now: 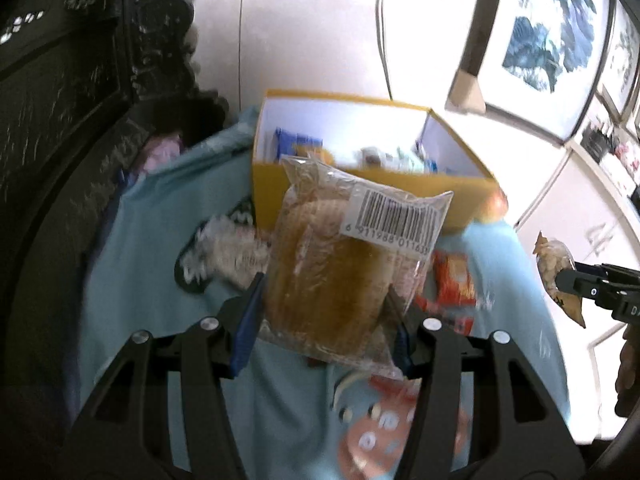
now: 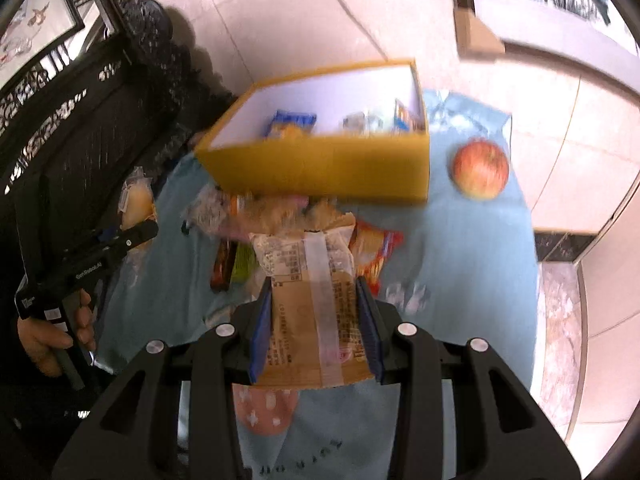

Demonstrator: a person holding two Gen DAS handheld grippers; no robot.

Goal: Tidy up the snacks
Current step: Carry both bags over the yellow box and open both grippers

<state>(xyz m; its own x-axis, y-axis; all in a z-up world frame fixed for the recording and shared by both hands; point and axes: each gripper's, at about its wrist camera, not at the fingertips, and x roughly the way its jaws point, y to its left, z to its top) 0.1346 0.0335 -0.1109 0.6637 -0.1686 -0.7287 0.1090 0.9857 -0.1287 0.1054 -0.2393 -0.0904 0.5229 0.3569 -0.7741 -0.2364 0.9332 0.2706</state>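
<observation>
My left gripper [image 1: 324, 300] is shut on a clear-wrapped bread packet [image 1: 340, 268] with a barcode, held above the blue cloth in front of the yellow box [image 1: 360, 188]. My right gripper [image 2: 316, 308] is shut on a brown snack packet [image 2: 312, 312] with a clear strip, held above the pile of loose snacks [image 2: 256, 216]. The yellow box [image 2: 320, 164] has a white inside and holds several packets. In the right wrist view the left gripper [image 2: 132, 236] shows at the left with its bread packet [image 2: 136, 200]. In the left wrist view the right gripper [image 1: 568, 276] shows at the right edge.
A red-yellow apple [image 2: 480, 168] lies on the blue cloth [image 2: 460, 248] right of the box. An orange packet [image 1: 452, 276] and other wrappers lie on the cloth. A dark carved chair [image 2: 80, 120] stands to the left. Framed pictures [image 1: 540, 40] lean against the wall.
</observation>
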